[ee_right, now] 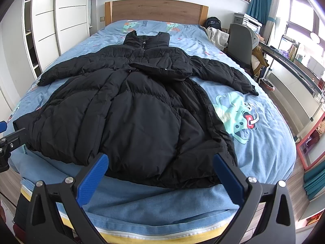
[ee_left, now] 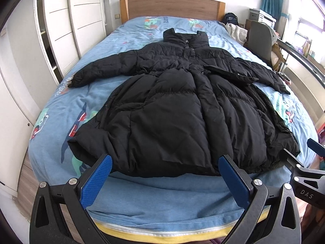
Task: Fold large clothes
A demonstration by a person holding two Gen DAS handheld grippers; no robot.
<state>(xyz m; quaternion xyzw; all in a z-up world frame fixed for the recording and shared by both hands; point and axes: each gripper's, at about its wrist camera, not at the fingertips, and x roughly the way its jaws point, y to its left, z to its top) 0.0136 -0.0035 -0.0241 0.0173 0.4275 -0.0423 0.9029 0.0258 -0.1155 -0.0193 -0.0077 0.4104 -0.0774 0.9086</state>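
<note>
A long black puffer coat (ee_left: 178, 109) (ee_right: 130, 113) lies spread face up on the bed, collar toward the headboard, both sleeves stretched out sideways, hem at the foot edge. My left gripper (ee_left: 165, 162) hovers open just above the hem's left half, blue pads wide apart with nothing between them. My right gripper (ee_right: 160, 160) stands open over the hem's right half, likewise holding nothing. Part of the right gripper's frame shows at the right edge of the left wrist view, and the left gripper's frame at the left edge of the right wrist view.
The bed has a blue cartoon-print cover (ee_left: 61, 109) (ee_right: 264, 138) and a wooden headboard (ee_left: 172, 8). White wardrobes (ee_left: 61, 30) stand to the left. A grey chair (ee_right: 241, 42), cluttered desk and windows are on the right. Bare cover shows beside each sleeve.
</note>
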